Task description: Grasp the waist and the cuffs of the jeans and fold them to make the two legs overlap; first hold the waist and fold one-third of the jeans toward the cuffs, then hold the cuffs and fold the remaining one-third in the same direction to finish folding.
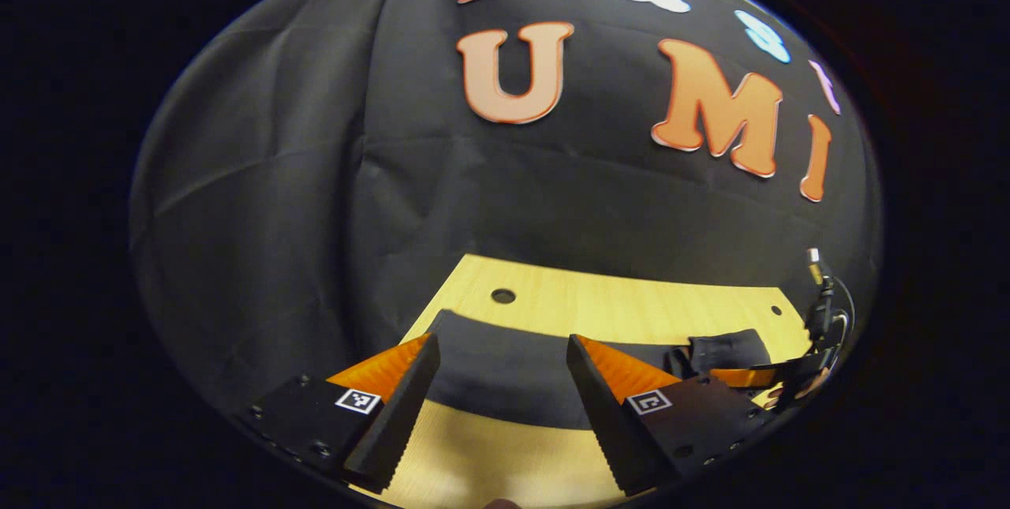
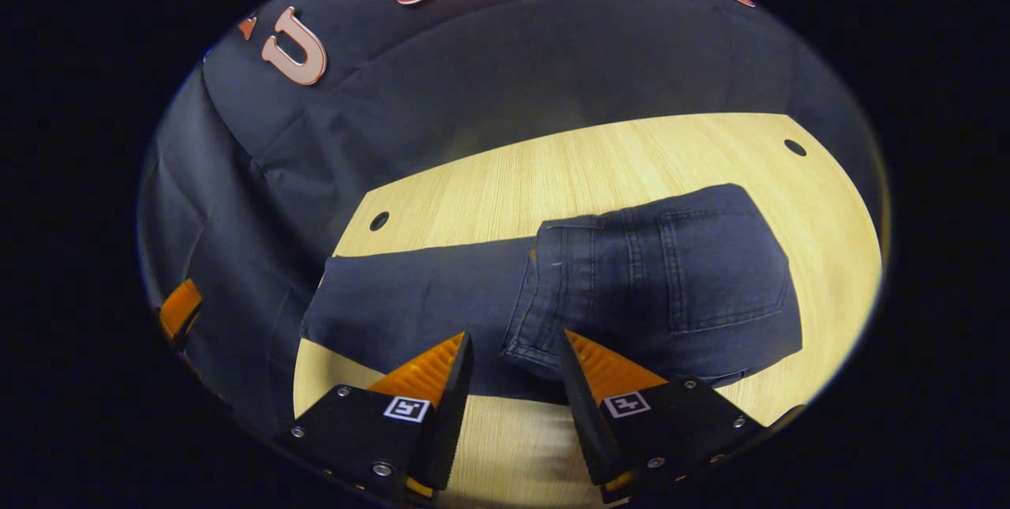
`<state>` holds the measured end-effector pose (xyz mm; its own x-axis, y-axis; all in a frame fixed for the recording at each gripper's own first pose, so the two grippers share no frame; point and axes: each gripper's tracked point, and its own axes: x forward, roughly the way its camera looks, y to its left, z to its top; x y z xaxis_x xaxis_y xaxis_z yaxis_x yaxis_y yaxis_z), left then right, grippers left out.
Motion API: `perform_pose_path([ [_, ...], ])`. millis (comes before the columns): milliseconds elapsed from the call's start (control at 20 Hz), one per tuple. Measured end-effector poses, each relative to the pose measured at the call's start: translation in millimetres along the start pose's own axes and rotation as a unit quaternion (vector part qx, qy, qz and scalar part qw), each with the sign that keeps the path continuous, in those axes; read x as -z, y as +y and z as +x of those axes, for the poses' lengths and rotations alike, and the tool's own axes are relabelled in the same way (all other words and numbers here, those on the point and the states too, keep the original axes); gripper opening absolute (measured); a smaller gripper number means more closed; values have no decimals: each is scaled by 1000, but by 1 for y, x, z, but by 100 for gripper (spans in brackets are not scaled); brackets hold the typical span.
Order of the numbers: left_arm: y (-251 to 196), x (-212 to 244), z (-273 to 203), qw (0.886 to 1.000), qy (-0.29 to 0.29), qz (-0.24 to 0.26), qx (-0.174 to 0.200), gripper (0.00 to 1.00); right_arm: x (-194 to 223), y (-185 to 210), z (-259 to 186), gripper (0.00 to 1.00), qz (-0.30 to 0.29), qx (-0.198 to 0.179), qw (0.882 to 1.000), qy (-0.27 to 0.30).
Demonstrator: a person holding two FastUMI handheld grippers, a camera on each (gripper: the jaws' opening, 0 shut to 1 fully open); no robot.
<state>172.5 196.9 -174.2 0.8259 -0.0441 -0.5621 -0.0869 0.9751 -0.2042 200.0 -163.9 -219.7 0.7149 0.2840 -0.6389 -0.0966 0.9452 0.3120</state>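
We see the dark jeans (image 2: 552, 288) lying flat on the wooden table (image 2: 631, 154), the waist part with its back pocket (image 2: 722, 264) already folded over onto the legs. The folded waistband edge runs just beyond the right gripper (image 2: 513, 359), whose jaws stand wide apart above the near edge of the jeans, holding nothing. The leg part stretches away from the fold toward a round hole (image 2: 379, 221) in the table. In the left gripper view, the left gripper (image 1: 501, 367) hangs over the cuff end of the jeans (image 1: 505, 375), its jaws wide and empty too. Beyond the jeans, at the far side of the table, we make out the other gripper (image 1: 797, 371) with a cable (image 1: 824, 304) above it
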Motion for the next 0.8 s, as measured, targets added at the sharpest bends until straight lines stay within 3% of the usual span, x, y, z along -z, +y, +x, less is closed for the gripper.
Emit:
perform_pose_path([
  [200,26,44,35,993,104,-58,-13,98,-18,-17,-21,78,-8,32,999,-41],
  [350,48,77,60,979,178,-86,-40,98,-31,-30,-44,90,-10,57,996,-74],
  [400,50,86,73,973,203,-98,-45,98,-34,-33,-53,82,-9,62,995,-84],
  [450,48,94,87,966,227,-118,-39,98,-36,-34,-62,93,-6,64,994,-90],
  [600,73,115,103,938,292,-183,-41,98,-42,-40,-89,96,-5,79,990,-119],
  [800,95,151,131,908,362,-192,-82,98,-49,-56,-130,96,9,124,976,-177],
])
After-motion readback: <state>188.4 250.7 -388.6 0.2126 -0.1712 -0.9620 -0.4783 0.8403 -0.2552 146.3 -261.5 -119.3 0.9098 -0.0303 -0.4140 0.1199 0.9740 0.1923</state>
